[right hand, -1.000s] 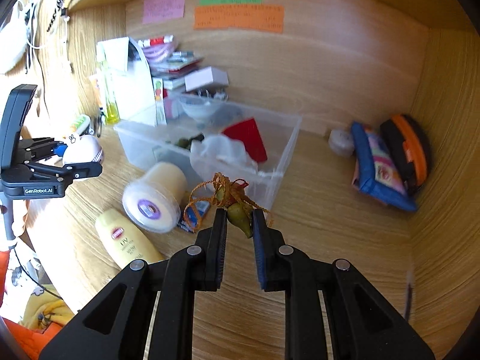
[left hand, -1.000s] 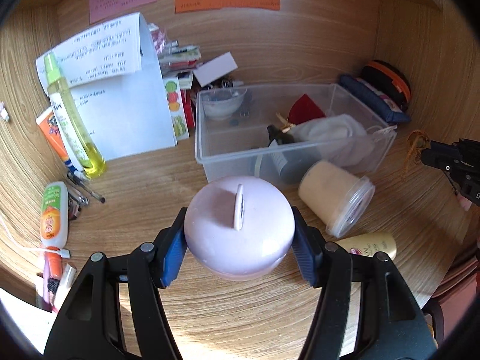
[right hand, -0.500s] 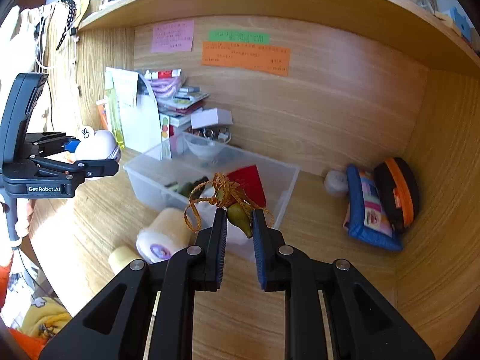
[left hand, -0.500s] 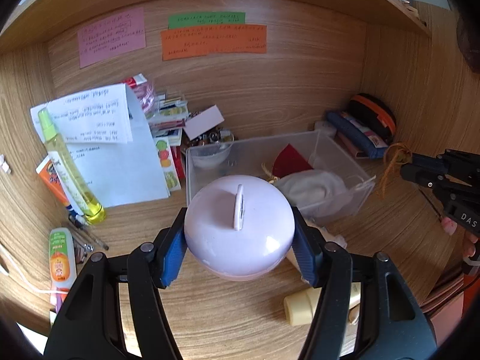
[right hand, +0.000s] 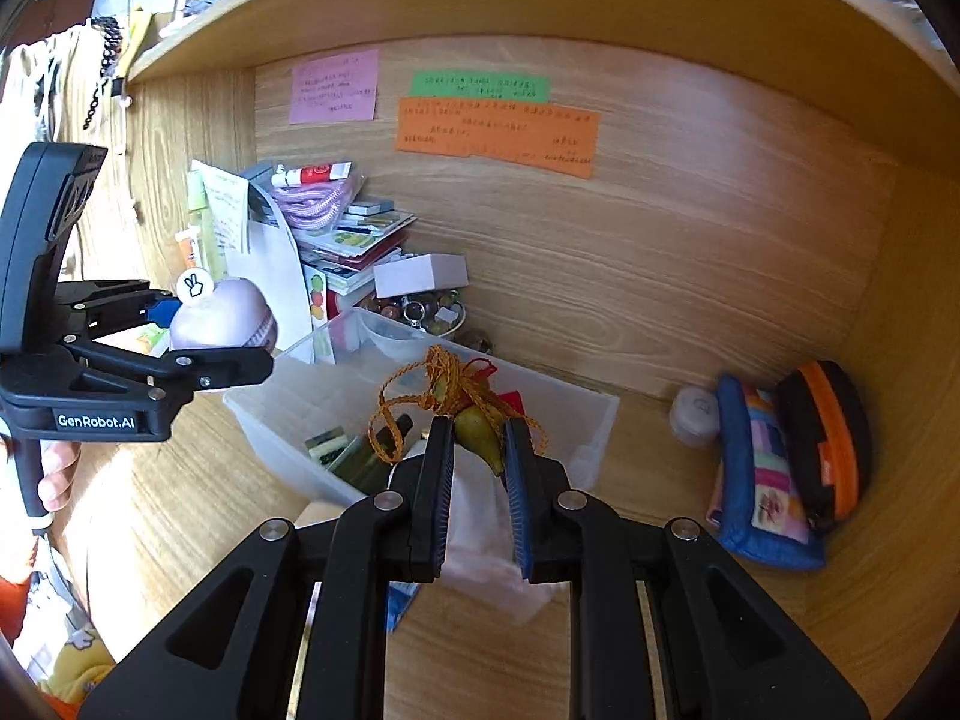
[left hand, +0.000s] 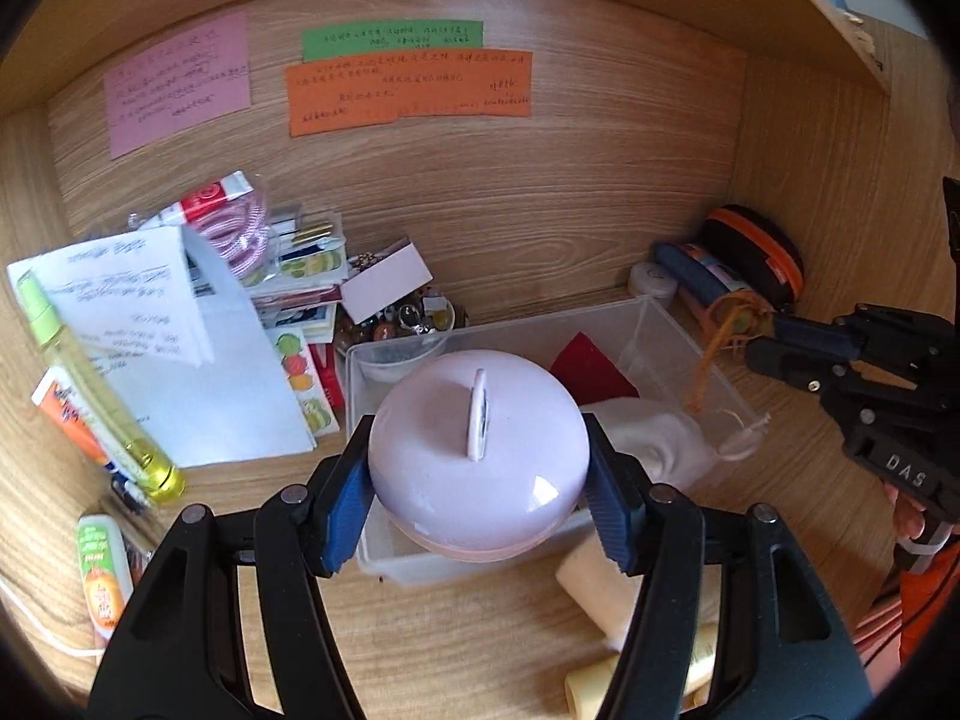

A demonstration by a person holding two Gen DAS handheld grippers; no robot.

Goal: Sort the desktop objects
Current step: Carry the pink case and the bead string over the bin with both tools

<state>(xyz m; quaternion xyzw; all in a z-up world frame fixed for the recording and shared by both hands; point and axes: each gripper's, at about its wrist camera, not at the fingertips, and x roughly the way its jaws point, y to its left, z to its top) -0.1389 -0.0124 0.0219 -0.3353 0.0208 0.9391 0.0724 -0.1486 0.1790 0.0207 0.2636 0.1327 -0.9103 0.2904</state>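
My left gripper (left hand: pixel 480 501) is shut on a round lilac case (left hand: pixel 477 450) with a small white tab on top, held above the near edge of a clear plastic bin (left hand: pixel 678 330). It also shows in the right wrist view (right hand: pixel 225 324). My right gripper (right hand: pixel 477 450) is shut on a small olive-green charm with an orange braided cord (right hand: pixel 474 426), held above the bin (right hand: pixel 594 420); it shows at the right of the left wrist view (left hand: pixel 735 324). The bin holds a red piece (left hand: pixel 591 369), a white cloth (left hand: pixel 654 438) and a small bowl (left hand: pixel 399 360).
Papers and a booklet stack (left hand: pixel 198 354) lean at the back left with a yellow-green spray bottle (left hand: pixel 90 384) and tubes (left hand: pixel 102 576). Pouches (right hand: pixel 786 462) lie at the right wall. A cream jar (left hand: pixel 600 594) and tube lie in front of the bin.
Both grippers have risen and moved forward over the bin with their objects still held. The bin now sits lower and closer under them.
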